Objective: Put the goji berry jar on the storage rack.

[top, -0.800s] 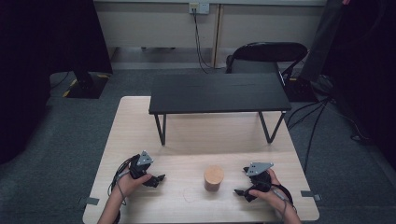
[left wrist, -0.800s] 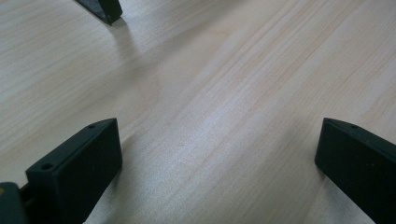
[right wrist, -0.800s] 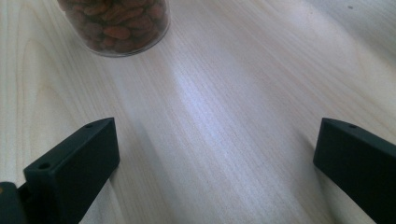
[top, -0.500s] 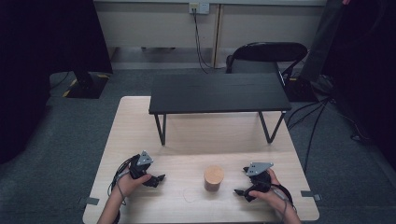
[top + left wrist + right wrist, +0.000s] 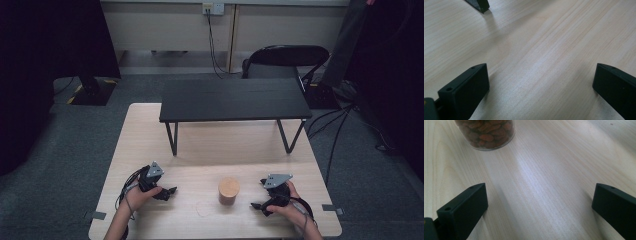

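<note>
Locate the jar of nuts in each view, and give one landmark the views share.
High view: the jar stands on the wooden table, near its front edge, between the two claws, closer to the right claw.
Left gripper view: not in it.
Right gripper view: its clear base with brown nuts sits at the top left, beyond the open jaws.
Shared landmark: the table's pale wood grain.

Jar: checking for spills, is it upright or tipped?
Upright. The jar stands on its base on the table, lid on top.
</note>
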The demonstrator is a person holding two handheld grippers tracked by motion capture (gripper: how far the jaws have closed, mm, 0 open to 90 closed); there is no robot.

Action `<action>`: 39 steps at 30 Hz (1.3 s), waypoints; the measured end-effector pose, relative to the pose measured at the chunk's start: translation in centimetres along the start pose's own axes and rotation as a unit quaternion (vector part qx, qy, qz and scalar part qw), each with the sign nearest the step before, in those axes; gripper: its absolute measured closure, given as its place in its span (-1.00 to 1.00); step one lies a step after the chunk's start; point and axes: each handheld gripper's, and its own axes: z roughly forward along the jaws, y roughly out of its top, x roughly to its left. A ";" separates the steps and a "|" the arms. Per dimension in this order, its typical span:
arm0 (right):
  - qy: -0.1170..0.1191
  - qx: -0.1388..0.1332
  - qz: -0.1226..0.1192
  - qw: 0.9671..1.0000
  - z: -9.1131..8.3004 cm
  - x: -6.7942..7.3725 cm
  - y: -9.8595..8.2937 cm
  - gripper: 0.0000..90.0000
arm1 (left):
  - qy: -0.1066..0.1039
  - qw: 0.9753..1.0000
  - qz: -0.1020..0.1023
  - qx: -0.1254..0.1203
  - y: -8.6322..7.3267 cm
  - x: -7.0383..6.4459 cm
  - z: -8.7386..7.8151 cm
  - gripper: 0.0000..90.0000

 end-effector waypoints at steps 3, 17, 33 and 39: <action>0.000 0.000 0.000 1.000 0.0 0.0 0.0 -1.00 | 0.000 1.000 0.000 0.000 0.0 0.0 0.0 -1.00; 0.056 -0.034 -0.011 0.998 0.9 0.3 1.2 -0.99 | 0.000 1.000 0.002 0.000 0.0 0.0 0.0 -1.00; 0.079 -0.071 -0.008 0.994 3.5 1.0 2.9 -1.00 | 0.000 1.000 0.002 0.000 0.0 0.0 0.0 -1.00; 0.076 -0.071 -0.016 0.994 4.4 1.5 3.5 -0.99 | 0.000 1.000 0.002 0.000 0.0 0.0 0.0 -1.00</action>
